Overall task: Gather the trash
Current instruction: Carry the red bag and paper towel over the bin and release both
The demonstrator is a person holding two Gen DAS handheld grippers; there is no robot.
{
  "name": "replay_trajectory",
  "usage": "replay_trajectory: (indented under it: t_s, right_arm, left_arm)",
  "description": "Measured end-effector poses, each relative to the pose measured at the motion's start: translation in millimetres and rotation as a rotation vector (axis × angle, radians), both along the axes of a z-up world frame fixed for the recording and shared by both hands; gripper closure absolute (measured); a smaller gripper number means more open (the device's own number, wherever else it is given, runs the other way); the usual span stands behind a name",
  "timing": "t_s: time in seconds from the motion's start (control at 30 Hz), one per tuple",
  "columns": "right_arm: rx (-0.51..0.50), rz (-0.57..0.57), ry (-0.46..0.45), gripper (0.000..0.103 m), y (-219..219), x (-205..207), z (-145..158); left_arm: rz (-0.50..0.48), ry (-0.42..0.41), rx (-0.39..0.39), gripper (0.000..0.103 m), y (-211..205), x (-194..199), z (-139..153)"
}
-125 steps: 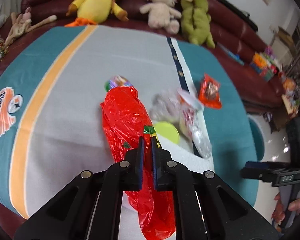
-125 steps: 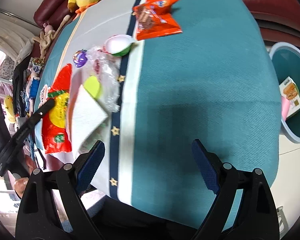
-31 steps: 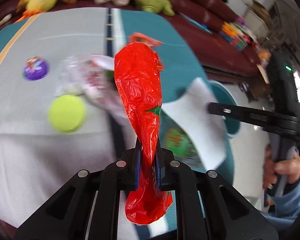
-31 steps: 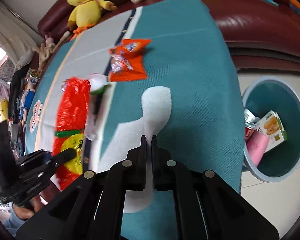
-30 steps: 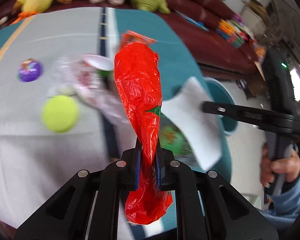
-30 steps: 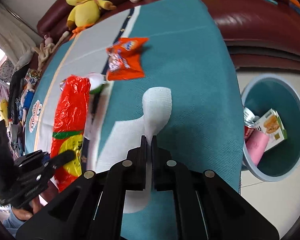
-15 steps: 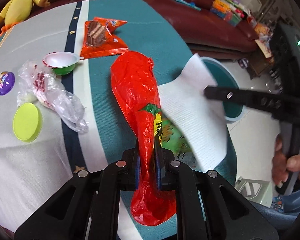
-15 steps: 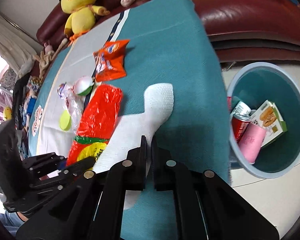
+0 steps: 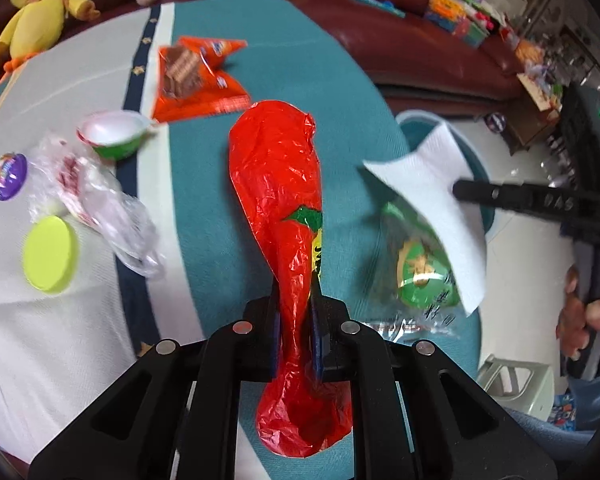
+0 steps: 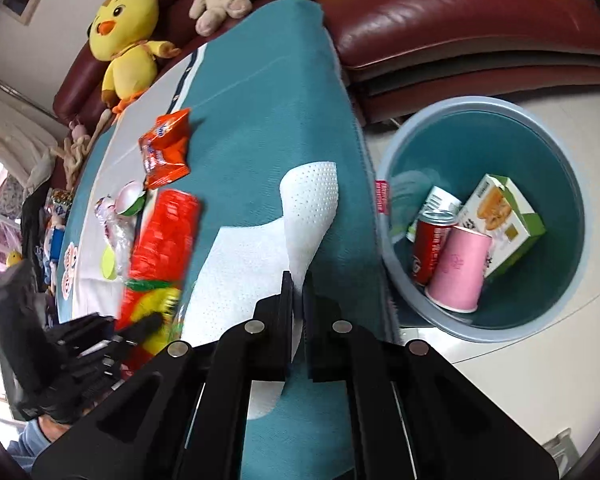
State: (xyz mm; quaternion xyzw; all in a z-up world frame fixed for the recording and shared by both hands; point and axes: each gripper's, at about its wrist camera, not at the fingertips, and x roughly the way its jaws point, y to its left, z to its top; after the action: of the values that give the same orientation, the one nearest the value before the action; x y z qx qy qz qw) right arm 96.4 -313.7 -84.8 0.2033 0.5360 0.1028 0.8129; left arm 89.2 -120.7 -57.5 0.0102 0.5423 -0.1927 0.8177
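Observation:
My left gripper (image 9: 294,304) is shut on a red plastic snack bag (image 9: 280,184) and holds it above the teal cloth; the bag also shows in the right wrist view (image 10: 160,240). My right gripper (image 10: 296,284) is shut on a white paper towel (image 10: 260,256), held near the table's right edge; the towel shows in the left wrist view (image 9: 432,184). A blue trash bin (image 10: 572,184) stands on the floor to the right, holding a pink cup (image 10: 458,272), a red can and a box.
On the table lie an orange snack packet (image 9: 196,76), a white and green cup (image 9: 114,134), clear plastic wrap (image 9: 100,200), a yellow-green lid (image 9: 50,254) and a purple lid (image 9: 9,171). Plush toys sit on the maroon sofa (image 10: 460,12) behind.
Both grippers have carried their loads to the right, toward the table edge and the bin. The towel is now over the bin's near rim in the left view.

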Motion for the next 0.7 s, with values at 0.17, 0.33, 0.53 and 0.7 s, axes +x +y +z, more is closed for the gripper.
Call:
replay_trajectory:
  t_s: [0.17, 0.33, 0.53, 0.7]
  right_arm:
    - [0.066, -0.043, -0.051, 0.099, -10, -1, 22]
    - [-0.006, -0.003, -0.151, 0.099, 2, 5, 65]
    - [-0.096, -0.112, -0.172, 0.099, -45, 4, 80]
    - [-0.144, -0.23, -0.149, 0.099, -102, -7, 73]
  left_arm:
    - [0.026, -0.037, -0.033, 0.091, 13, 0, 21]
    - [0.002, -0.07, -0.064, 0.091, 14, 0, 39]
    - [-0.081, -0.082, -0.104, 0.091, -29, 17, 57]
    - [-0.196, -0.097, -0.121, 0.091, -88, 38, 71]
